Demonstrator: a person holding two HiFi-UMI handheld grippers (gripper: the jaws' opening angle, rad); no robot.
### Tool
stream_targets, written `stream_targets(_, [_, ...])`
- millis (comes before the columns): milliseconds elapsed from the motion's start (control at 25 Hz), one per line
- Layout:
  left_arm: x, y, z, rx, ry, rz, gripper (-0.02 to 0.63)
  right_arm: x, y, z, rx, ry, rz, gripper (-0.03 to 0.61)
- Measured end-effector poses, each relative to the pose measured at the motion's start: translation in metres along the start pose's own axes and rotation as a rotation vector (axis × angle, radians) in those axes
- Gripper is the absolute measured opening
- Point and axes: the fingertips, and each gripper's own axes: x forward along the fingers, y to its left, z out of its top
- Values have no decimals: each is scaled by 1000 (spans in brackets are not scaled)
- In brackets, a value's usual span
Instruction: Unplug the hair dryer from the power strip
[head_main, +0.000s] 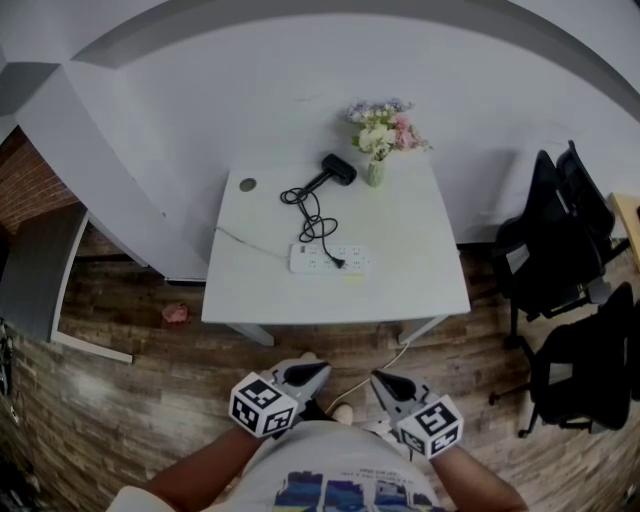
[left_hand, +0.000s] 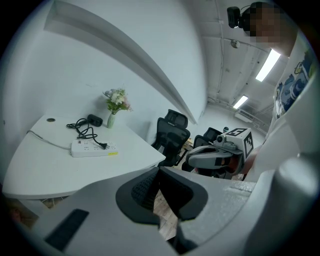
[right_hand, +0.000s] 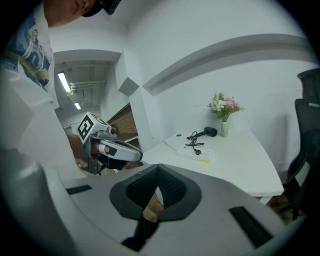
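Note:
A white power strip (head_main: 328, 260) lies near the middle of the white table (head_main: 420, 290). A black plug (head_main: 340, 263) sits in it, and its coiled cable runs back to the black hair dryer (head_main: 338, 169) lying at the table's far side. Both grippers hang well short of the table's near edge, close to the person's body. My left gripper (head_main: 318, 371) and right gripper (head_main: 378, 379) are both shut with nothing between the jaws. From the left gripper view the strip (left_hand: 92, 147) and dryer (left_hand: 94, 120) lie far off; the right gripper view shows the strip (right_hand: 196, 153) too.
A vase of flowers (head_main: 378, 140) stands right beside the dryer. Black office chairs (head_main: 560, 235) crowd the right side. A thin white cord (head_main: 245, 242) leaves the strip toward the table's left edge. A grey cabinet (head_main: 40, 270) stands at the left, on wood flooring.

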Motion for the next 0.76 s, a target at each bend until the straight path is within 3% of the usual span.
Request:
stream_targets(520, [7,2,-3,-8,5,-3,2,-5,-3,-9,34,43,-12,-3])
stream_targets(760, [14,7,0,-9,6,-1,2,1,-13,-2,10,9,-10,-3])
